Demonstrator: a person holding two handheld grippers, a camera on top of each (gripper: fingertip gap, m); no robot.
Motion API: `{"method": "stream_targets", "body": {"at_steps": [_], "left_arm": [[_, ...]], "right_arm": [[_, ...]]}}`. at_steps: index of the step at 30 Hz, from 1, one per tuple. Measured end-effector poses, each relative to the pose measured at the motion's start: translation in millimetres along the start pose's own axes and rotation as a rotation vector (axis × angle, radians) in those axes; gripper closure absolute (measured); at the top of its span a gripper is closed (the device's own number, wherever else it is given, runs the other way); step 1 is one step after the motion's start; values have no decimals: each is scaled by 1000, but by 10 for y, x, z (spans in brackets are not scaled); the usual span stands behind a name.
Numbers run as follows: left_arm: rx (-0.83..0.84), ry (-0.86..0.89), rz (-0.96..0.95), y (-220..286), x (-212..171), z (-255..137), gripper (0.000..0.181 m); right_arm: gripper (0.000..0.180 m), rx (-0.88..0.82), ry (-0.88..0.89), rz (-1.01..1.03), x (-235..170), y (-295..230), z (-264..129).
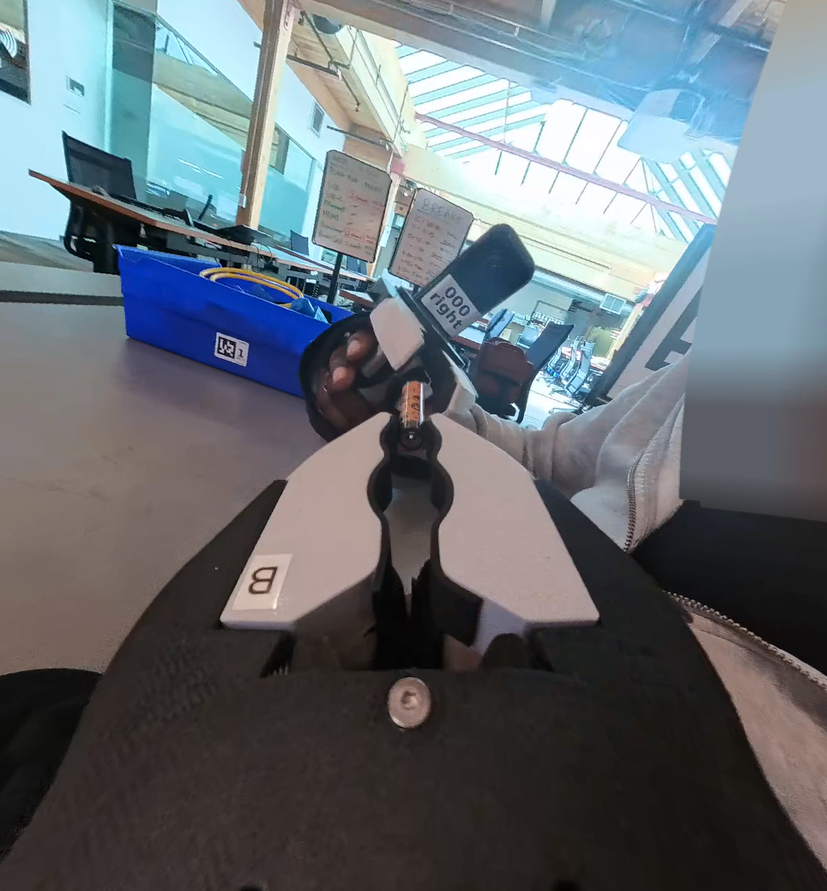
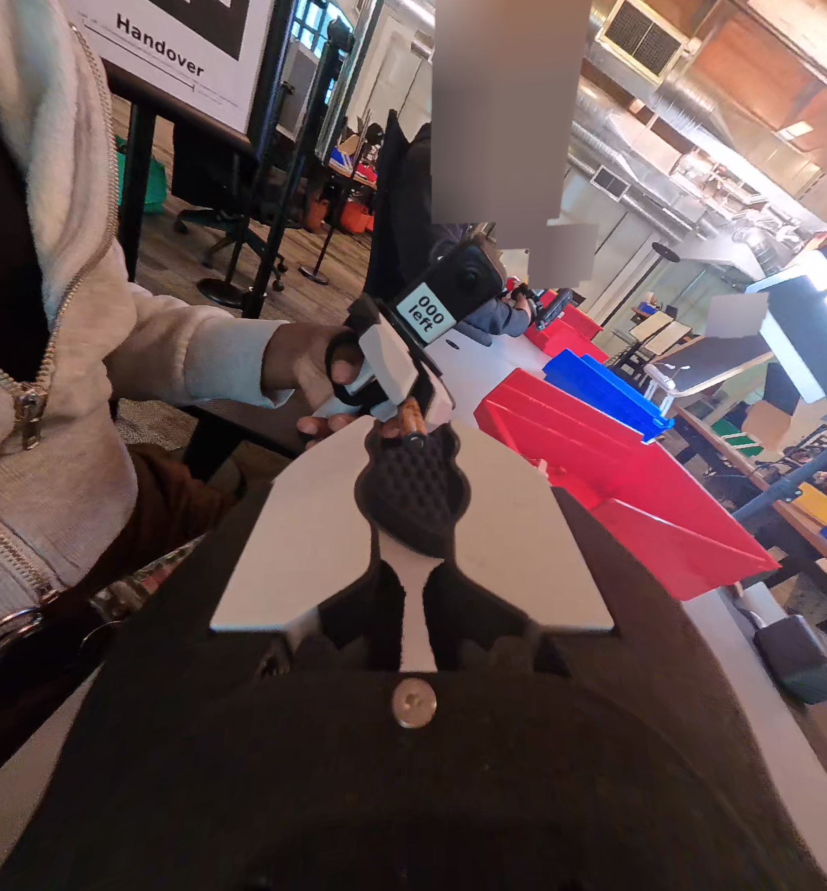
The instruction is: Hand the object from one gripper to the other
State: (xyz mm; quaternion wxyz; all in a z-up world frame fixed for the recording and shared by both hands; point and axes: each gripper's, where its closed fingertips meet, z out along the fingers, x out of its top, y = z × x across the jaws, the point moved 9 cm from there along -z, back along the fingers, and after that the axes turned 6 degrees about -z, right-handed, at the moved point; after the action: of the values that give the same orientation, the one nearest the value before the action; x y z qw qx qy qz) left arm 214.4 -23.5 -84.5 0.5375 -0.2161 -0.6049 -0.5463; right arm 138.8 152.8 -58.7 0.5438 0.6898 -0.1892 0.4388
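Two grippers meet tip to tip at frame centre in both wrist views. The left gripper (image 1: 410, 424), at lower centre of the left wrist view, is closed on one end of a small copper-and-black cylindrical object (image 1: 410, 404); the right gripper (image 1: 414, 385), just beyond, clamps the other end. In the right wrist view, the right gripper (image 2: 409, 431) holds the object (image 2: 409, 418) at its tips, facing the left gripper (image 2: 411, 410). Farther off: a blue bin (image 1: 218, 313) at centre left and a red bin (image 2: 595, 463) at centre right.
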Motion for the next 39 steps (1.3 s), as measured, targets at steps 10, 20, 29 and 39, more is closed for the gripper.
{"method": "stream_targets", "body": {"at_steps": [10,20,29,39], "left_arm": [[-38,-6,-38,6,-20,33,171],[194,-59,626,134,-37,32,141],[309,-132,858,168,-69,103,168],[334,-163,815,116,-86,102,170]], "right_arm": [[167,12,-24,-14,-12,-18,20],[169,133,2,544,-176,124,63],[169,243,86,968,-354,181,76],[169,234,82,999,-378,193,72]]}}
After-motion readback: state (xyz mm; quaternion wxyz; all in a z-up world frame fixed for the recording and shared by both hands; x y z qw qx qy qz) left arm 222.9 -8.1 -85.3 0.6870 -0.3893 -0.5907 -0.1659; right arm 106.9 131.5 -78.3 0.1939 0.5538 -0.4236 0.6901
